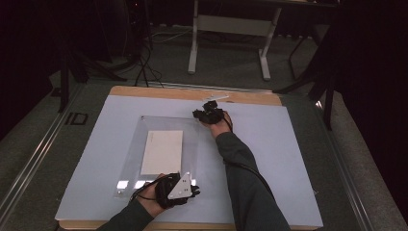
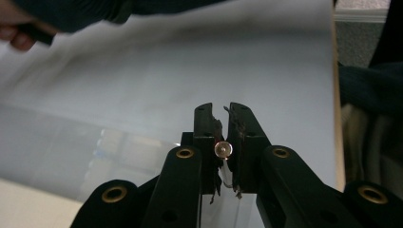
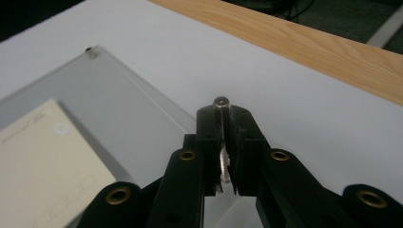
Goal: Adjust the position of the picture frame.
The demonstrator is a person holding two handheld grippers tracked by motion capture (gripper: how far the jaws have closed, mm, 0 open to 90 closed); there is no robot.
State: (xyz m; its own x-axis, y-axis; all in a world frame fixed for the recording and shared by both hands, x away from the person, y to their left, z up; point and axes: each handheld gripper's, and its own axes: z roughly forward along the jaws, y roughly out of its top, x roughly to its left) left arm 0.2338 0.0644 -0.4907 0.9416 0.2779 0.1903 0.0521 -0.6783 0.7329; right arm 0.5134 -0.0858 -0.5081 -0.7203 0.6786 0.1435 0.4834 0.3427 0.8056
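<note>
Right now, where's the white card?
High view: the white card lies under the clear sheet left of table centre, between the left gripper and right gripper.

Dark long sleeves (image 1: 245, 178) on both forearms, black left gripper (image 1: 192, 191) topped by a grey three-cornered plate (image 1: 183, 186) with small dark dots, black cable (image 1: 250, 169) along the right sleeve, black right gripper (image 1: 206, 114), black jaws had brass-coloured rivets (image 2: 185, 153).

dim room, dark edges | glare on clear sheet (image 1: 126, 184) | left gripper view — motion blur
</note>
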